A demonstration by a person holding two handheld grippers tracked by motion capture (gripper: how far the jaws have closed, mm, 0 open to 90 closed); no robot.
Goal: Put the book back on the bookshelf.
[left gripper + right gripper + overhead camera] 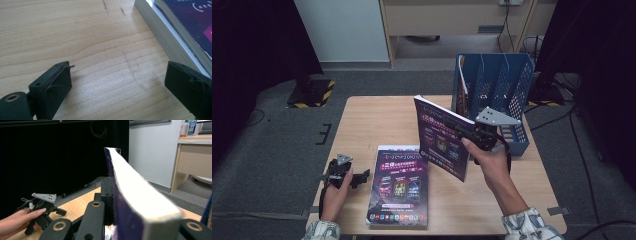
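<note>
- The right gripper was clamped on the lifted book, holding it up off the table at the book's right edge, with the purple cover facing the person
- In the right gripper view the jaws stood narrow on either side of that book, and its white page edge ran away from the camera, so the long axis pointed forward and up from the grip
- The blue file rack stood at the far right of the table, just behind and to the right of the held book; its upright slots opened upward, and 1 book or magazine already stood in the leftmost slot
- Judged from that, the relation that mattered was book to rack: the book sat tilted and lower than the rack's top rim, so it would need to rise and turn upright before its edge could drop between 2 dividers
- The right hand was clearly the nearer one to the rack
- The left gripper rested on the table at the left with its jaws wide apart and nothing between them
- The flat book lay beside it, just to its right, long axis running away from the person; in the left gripper view its page edge lay near the right-hand jaw but apart from it
</note>
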